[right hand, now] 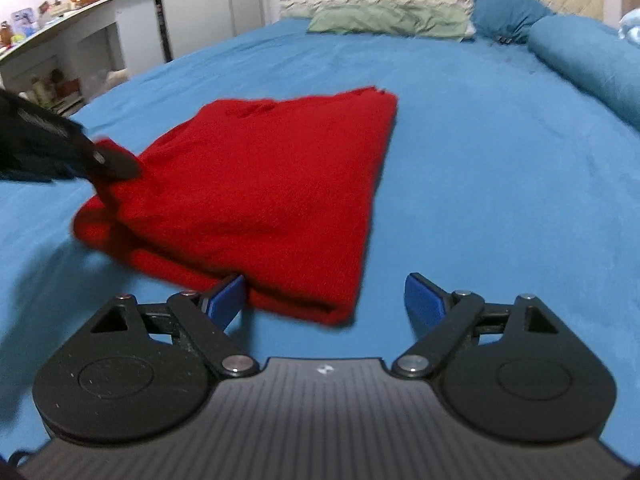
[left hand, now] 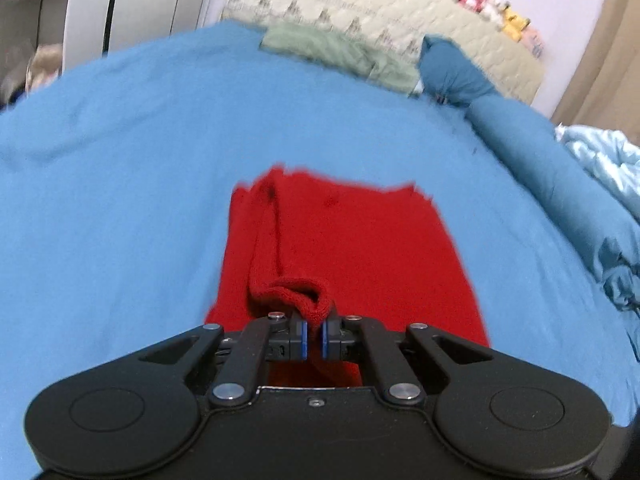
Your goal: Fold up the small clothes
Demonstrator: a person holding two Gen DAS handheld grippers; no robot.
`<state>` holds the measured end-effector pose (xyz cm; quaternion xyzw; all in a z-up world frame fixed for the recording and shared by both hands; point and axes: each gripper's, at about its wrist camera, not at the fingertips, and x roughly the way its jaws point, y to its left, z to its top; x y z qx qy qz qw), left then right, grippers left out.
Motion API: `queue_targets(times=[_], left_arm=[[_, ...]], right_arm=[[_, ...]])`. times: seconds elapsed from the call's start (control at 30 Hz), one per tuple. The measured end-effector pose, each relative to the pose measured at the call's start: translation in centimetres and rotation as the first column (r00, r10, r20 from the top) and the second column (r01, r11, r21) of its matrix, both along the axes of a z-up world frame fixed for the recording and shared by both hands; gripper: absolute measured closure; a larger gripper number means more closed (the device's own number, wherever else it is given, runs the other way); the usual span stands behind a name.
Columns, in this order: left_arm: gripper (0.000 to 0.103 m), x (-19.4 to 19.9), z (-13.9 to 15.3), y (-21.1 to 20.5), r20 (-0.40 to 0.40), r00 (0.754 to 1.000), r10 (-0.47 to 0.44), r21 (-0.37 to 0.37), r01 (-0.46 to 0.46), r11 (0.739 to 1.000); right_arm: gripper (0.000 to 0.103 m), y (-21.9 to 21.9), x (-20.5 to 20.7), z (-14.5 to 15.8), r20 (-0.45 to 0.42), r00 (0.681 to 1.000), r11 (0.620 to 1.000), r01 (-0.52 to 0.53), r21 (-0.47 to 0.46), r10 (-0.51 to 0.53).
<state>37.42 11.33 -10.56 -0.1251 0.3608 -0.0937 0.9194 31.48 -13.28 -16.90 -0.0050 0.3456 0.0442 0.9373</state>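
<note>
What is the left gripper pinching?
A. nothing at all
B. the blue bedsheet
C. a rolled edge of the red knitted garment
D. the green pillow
C: in the left wrist view the left gripper has its blue pads shut on a rolled edge of the red knitted garment, which lies on the blue bedsheet.

Even, soft indoor light fills both views, faint shadows falling on the blue bed (right hand: 480, 160) (no glare), with motion blur throughout and fisheye bending darkening the picture corners.
</note>
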Motion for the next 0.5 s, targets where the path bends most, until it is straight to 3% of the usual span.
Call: queue_targets(times=[0.13,0.3,0.33,0.43,0.5], left_arm=[[0.097,0.0,1.7,0.7,0.049,0.999,0.012,-0.011,-0.012,1.0],[0.097,-0.6,1.6,1.7,0.057,0.998,0.012,0.005,-0.012,1.0],[0.097,-1.1,1.5,1.7,0.062,0.998,0.01,0.01,-0.01,1.0],[0.097,-2.7,-0.3,2.1,0.043,0.999,0.025,0.047,-0.028,0.999],[0.096,-2.8,-3.6,2.6,-0.031,0.998,0.056,0.045,-0.055,0.997]], right_arm=[[0.012,0.2,1.4,-0.5,0.015,1.0,0.999,0.027,-0.048,-0.026],[0.016,-0.1,1.1,-0.6,0.028,0.999,0.993,0.043,-0.11,-0.04],[0.023,-0.5,0.7,-0.2,0.043,0.997,0.992,0.066,-0.106,-0.062],[0.024,-1.1,-0.6,0.8,0.102,0.992,0.99,0.087,-0.107,-0.076],[0.025,-1.3,-0.3,-0.3,0.021,0.998,0.99,0.054,-0.127,-0.051]])
